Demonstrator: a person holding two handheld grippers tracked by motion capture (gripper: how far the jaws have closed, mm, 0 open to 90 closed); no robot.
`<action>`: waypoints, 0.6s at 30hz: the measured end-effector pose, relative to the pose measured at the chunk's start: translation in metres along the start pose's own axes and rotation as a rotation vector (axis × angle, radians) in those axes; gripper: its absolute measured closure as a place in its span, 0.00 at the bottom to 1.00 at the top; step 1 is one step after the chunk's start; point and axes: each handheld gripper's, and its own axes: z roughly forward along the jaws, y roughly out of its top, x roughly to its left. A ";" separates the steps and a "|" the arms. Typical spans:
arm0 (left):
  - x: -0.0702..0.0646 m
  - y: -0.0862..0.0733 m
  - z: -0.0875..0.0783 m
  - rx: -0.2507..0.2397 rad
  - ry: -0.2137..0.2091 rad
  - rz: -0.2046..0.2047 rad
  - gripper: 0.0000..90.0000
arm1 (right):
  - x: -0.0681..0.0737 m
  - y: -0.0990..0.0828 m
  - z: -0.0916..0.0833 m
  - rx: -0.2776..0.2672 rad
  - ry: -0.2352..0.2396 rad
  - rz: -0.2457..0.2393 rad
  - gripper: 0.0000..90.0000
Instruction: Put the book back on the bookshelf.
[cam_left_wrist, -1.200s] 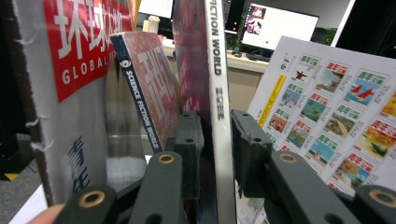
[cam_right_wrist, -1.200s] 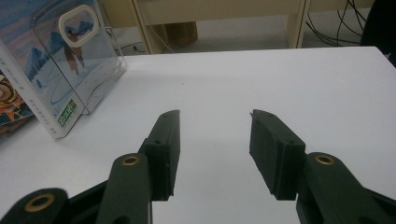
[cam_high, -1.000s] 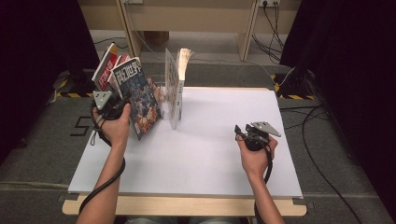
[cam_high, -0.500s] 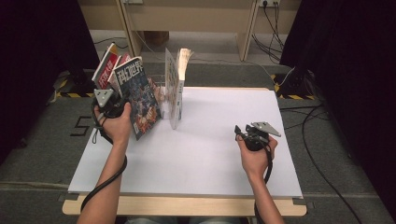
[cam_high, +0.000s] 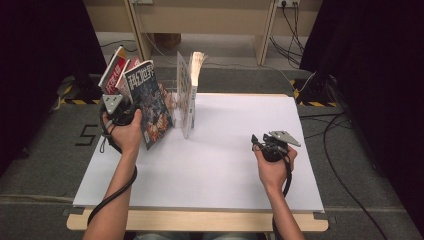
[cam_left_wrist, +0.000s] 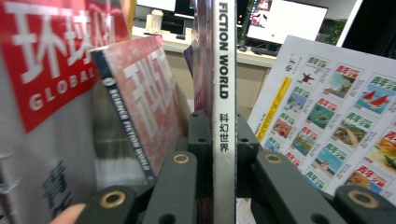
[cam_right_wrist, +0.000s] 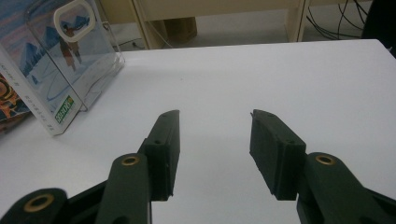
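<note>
- Science Fiction World magazine (cam_left_wrist: 223, 116) is the thing I have hold of: my left gripper (cam_left_wrist: 219, 140) is clenched on its spine, one black jaw on each side, the pads pressing the white edge with its printed title.
- My left jaws have just been closing on that spine, with the magazine between them.
- From the high view, that magazine (cam_high: 148, 102) stands tilted over the far left corner of the white table (cam_high: 210, 165), its dark illustrated cover turned toward me, and my left gripper (cam_high: 120, 112) holds it from the left side.
- Just beside it on the left lean two more magazines: a pink Science Fiction World issue (cam_left_wrist: 140, 102) and a red-covered one (cam_left_wrist: 51, 60) behind that; both tip the same way.
- To the right of my magazine stands an upright magazine with small picture tiles on its cover (cam_left_wrist: 336, 121), seen from above as a thin white slab (cam_high: 186, 95) in a clear stand (cam_right_wrist: 88, 60).
- I cannot tell whether my magazine's lower edge touches the table.
- My right gripper (cam_right_wrist: 212, 149) is released, jaws spread wide with only bare tabletop between them.
- It sits in my right hand (cam_high: 274, 167) over the right half of the table, well apart from the magazines.
</note>
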 end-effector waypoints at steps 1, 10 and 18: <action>-0.001 0.001 0.001 -0.001 -0.003 0.002 0.91 | 0.000 0.000 0.000 -0.001 0.000 0.002 0.59; -0.011 0.010 0.012 -0.013 -0.022 0.013 0.91 | -0.004 -0.001 -0.002 -0.001 -0.005 0.010 0.59; -0.017 0.019 0.021 -0.036 -0.037 0.032 0.91 | -0.009 -0.003 -0.003 -0.001 -0.008 0.019 0.59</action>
